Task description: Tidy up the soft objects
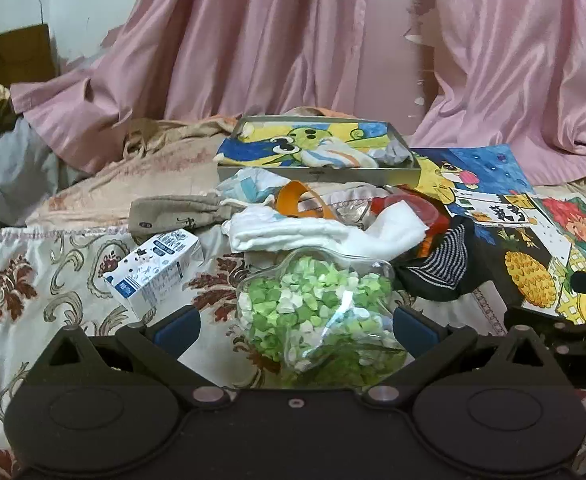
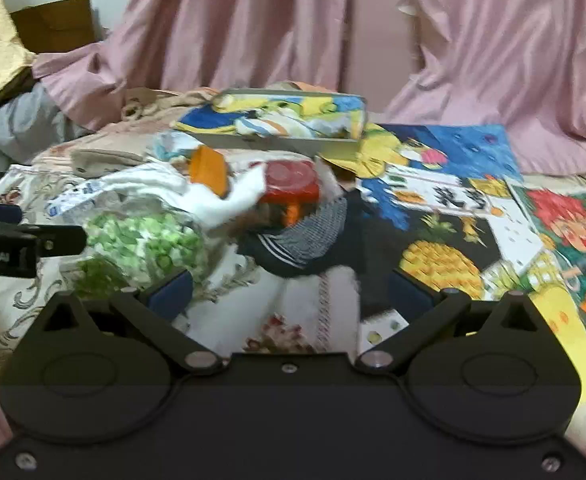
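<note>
On the floral-patterned bedspread, toward its left edge, a small white-and-blue printed carton lies on its side, its long axis running from near left to far right. Behind it lies a beige drawstring cloth pouch, neck pointing right. The left gripper stands wide, empty, its blue pads flanking a clear plastic bag of green and white paper stars without visibly touching it. Beyond the bag a folded white towel stretches left to right across the pile, partly covering an orange strap and a red round-lidded item that is hard to make out. Farther back, a shallow grey cardboard box holds a cartoon picture and a striped white-blue-orange cloth. Right of the towel lies a dark navy striped sock, overlapping colourful children's paintings at the right edge. The right gripper is also spread wide and empty; its view is blurred.
</note>
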`<state>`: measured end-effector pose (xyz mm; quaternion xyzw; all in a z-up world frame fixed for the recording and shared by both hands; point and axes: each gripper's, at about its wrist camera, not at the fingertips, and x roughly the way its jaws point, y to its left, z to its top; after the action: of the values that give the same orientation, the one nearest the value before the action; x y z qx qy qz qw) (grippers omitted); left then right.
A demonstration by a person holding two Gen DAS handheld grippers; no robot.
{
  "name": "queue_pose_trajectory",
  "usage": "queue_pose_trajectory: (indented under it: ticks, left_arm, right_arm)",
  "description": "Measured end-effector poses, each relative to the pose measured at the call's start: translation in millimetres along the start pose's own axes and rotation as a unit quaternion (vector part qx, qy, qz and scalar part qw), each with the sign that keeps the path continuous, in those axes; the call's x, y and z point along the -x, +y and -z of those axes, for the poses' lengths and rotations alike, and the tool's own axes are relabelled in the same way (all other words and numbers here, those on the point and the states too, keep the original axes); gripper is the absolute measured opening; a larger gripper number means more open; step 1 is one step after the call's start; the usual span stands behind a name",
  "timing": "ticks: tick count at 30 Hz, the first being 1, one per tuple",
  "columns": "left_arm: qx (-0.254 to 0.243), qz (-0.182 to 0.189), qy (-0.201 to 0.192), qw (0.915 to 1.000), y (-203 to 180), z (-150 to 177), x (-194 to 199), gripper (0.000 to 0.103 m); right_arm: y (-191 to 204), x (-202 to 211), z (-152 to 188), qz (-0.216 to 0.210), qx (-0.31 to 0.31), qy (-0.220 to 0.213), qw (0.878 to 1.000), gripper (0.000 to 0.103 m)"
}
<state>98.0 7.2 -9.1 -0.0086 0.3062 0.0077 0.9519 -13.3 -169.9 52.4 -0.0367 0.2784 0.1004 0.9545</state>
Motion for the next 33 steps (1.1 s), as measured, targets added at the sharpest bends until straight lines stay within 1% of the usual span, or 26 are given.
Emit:
queue_pose_trajectory:
  ticks: [4, 8, 13, 17, 21, 25, 29, 33]
  left_arm:
    - [0.010, 0.003, 0.003, 0.9999, 11, -7, -10, 0.102]
    - [0.018, 0.002, -0.003, 0.9998, 22, -16, -22, 0.102]
    - [0.037, 0.000, -0.014, 0.9992, 38, -28, -40, 0.102]
    - [0.051, 0.001, -0.033, 0.9981, 49, -40, -54, 0.102]
    - [0.067, 0.003, -0.039, 0.9970, 59, -49, -72, 0.102]
    - [0.076, 0.014, -0.032, 0.9965, 64, -53, -91, 0.102]
    - [0.084, 0.035, -0.026, 0.9955, 68, -52, -103, 0.102]
    - [0.090, 0.061, -0.021, 0.9938, 70, -51, -113, 0.094]
  right_arm:
    - [13, -16, -8, -0.030, 0.030, -0.003, 0.999, 0.103]
    - [25, -32, -17, -0.037, 0.042, -0.005, 0.998, 0.103]
    - [36, -55, -29, -0.035, 0.055, -0.006, 0.998, 0.103]
    - [39, -69, -38, -0.023, 0.059, -0.014, 0.998, 0.103]
    - [39, -81, -44, -0.014, 0.054, -0.015, 0.998, 0.103]
    - [39, -93, -52, -0.007, 0.057, -0.016, 0.998, 0.103]
    - [39, -107, -56, -0.003, 0.063, -0.017, 0.998, 0.102]
    - [36, -117, -59, -0.002, 0.054, -0.015, 0.998, 0.101]
